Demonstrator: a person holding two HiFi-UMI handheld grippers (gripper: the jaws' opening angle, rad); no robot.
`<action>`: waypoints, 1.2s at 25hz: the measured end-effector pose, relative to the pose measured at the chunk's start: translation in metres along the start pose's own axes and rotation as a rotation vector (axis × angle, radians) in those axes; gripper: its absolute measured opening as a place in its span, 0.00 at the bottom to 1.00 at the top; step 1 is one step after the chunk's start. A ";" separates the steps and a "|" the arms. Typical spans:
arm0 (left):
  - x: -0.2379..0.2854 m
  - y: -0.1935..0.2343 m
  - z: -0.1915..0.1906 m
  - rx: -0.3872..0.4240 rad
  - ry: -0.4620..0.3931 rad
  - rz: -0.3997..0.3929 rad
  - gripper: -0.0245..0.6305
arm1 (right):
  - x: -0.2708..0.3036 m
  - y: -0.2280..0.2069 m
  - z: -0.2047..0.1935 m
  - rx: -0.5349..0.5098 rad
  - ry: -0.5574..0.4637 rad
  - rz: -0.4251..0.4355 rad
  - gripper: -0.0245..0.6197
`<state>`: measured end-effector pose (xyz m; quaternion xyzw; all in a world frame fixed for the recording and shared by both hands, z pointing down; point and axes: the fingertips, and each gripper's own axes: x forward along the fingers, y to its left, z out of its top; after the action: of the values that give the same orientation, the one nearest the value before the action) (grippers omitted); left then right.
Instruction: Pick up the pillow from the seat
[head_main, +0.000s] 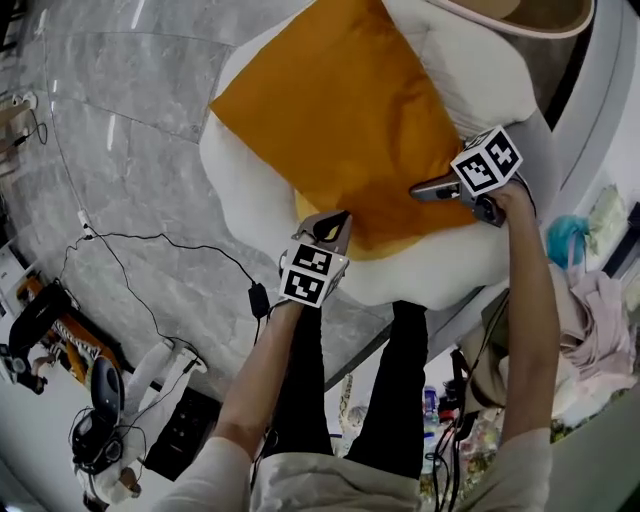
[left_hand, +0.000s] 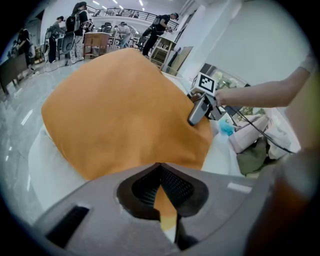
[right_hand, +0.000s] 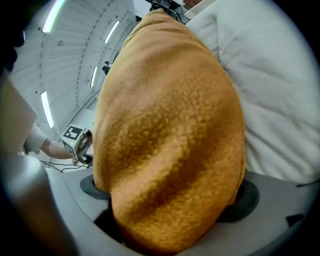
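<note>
Floor (head_main: 120, 120): grey marble
Seat (head_main: 240, 190): white, under orange pillow (head_main: 340, 110)
Left gripper (head_main: 333, 225): pinching pillow corner
Right gripper (head_main: 425, 190): jaws wide, pillow edge between

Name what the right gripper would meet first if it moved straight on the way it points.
The orange pillow: it already fills the gap between the right gripper's open tongs, so any advance would likely push straight into it.

A white padded seat (head_main: 243, 185) carries one orange pillow (head_main: 340, 110)
</note>
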<state>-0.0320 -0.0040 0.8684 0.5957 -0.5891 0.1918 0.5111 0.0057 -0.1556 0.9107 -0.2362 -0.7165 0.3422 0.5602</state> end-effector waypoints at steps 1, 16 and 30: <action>-0.001 -0.001 0.003 0.003 -0.006 -0.001 0.05 | 0.001 -0.003 -0.001 0.004 -0.005 -0.004 0.87; -0.030 -0.017 0.004 -0.033 -0.063 -0.010 0.05 | 0.009 0.059 -0.016 -0.083 0.036 -0.211 0.77; -0.130 -0.031 -0.014 0.181 -0.073 -0.152 0.05 | 0.028 0.166 -0.019 -0.072 -0.061 -0.669 0.59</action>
<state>-0.0294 0.0668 0.7539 0.6889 -0.5407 0.1833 0.4467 0.0092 -0.0228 0.8057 0.0029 -0.7824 0.1208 0.6110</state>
